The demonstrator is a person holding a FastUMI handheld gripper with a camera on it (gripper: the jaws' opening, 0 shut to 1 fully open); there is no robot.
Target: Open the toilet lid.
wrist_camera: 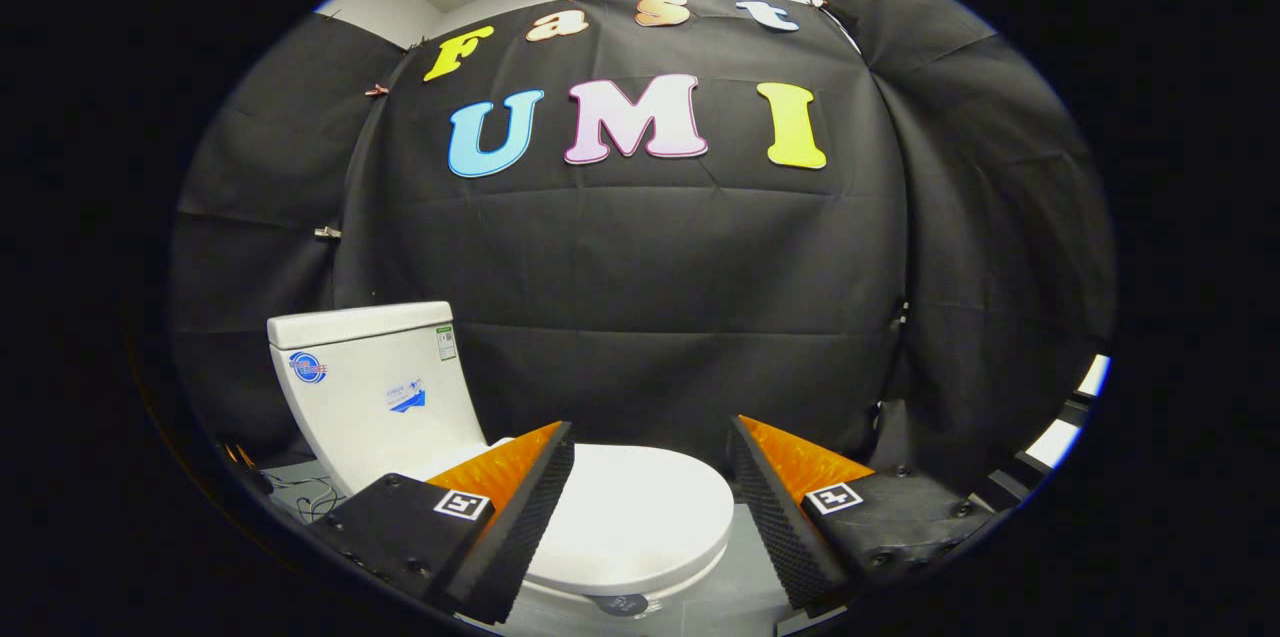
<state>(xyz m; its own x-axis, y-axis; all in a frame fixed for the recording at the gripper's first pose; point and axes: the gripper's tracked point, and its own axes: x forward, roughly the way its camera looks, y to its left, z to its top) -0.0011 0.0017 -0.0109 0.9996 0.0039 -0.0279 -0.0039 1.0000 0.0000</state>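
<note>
A white toilet stands low ahead, its tank (375, 387) to the left and its lid (640, 517) lying flat and closed over the bowl. My gripper (650, 442) hovers above the lid, open, with a wide gap between the fingers. The left finger (520, 507) overlaps the lid's left side and the right finger (790, 507) sits just past the lid's right rim. Nothing is held. The lid's front edge curves toward the right finger.
Black cloth walls close the booth behind and to the right of the toilet. Cables (300, 492) lie on the floor left of the tank. Grey floor (745, 567) shows to the right of the bowl.
</note>
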